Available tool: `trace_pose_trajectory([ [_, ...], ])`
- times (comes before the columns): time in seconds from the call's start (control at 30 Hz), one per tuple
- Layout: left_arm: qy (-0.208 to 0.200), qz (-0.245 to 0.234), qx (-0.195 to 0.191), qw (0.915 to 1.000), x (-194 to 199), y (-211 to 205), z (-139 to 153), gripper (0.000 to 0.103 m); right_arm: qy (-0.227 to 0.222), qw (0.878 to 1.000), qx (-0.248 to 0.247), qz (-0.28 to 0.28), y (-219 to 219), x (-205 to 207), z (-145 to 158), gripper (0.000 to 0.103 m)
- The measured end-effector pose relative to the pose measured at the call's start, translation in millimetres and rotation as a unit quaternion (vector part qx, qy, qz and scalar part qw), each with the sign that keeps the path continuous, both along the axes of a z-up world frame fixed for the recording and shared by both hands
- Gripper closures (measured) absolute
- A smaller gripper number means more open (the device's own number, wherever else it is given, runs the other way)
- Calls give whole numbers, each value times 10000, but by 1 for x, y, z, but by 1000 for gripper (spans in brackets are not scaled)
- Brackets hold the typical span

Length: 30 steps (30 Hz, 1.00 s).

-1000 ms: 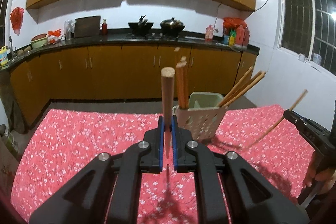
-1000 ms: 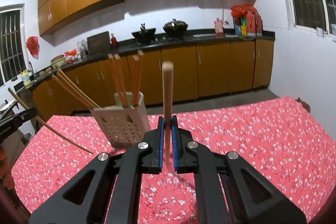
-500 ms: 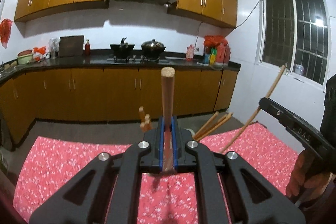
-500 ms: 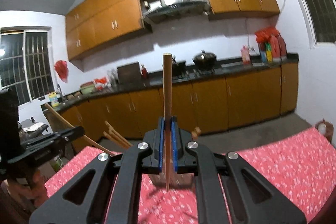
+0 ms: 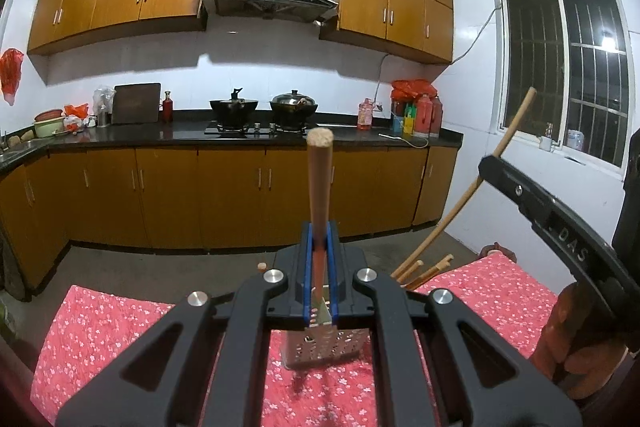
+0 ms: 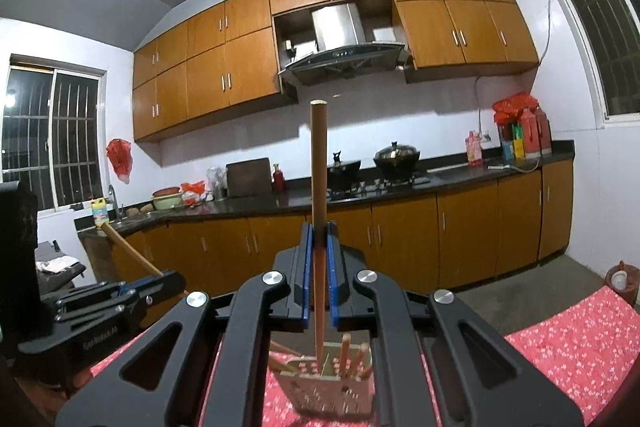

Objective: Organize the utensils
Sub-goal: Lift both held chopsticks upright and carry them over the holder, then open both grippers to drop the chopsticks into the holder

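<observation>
Standing upright, tan wooden chopstick tapers downward.

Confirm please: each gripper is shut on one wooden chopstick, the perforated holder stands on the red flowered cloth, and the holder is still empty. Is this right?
Not quite. The perforated holder is not empty: the right wrist view shows several chopsticks standing in it. The rest holds: the left gripper and the right gripper are each shut on one wooden chopstick, and the holder stands on the red flowered cloth.

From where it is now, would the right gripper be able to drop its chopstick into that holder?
Probably yes: the right gripper holds its chopstick upright over the holder, whose top is open, though other chopsticks already crowd it.
</observation>
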State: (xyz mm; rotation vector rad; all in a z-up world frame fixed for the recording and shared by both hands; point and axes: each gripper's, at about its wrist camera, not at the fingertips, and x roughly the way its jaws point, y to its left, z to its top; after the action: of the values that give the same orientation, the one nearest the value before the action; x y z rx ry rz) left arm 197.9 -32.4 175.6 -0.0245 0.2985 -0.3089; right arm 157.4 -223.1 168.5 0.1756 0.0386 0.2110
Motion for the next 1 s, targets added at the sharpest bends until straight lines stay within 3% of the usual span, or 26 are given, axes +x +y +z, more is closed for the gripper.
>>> trace_pose_trajectory([
  [0.2, 182, 38, 73, 9998, 17, -2, -12, 95, 68, 9999, -84, -130, 8, 26, -14, 96],
  [0.67, 601, 2, 96, 9981, 58, -5, -44, 95, 785, 9968, -151, 84, 14, 56, -47, 94],
  [0.7, 599, 7, 60, 9982, 58, -4, -44, 94, 808, 9966, -150, 113, 14, 56, -48, 92],
  [0.77, 592, -20, -24, 9982, 59, -2, -43, 92, 794, 9967, -154, 108, 14, 53, -47, 66],
  [0.8, 582, -24, -69, 9983, 59, -1, -42, 90, 754, 9970, -154, 98, 13, 51, -46, 59],
  [1.0, 481, -13, -319, 9983, 48, 10, -33, 85, 592, 9982, -84, 109, 6, 34, -35, 55],
])
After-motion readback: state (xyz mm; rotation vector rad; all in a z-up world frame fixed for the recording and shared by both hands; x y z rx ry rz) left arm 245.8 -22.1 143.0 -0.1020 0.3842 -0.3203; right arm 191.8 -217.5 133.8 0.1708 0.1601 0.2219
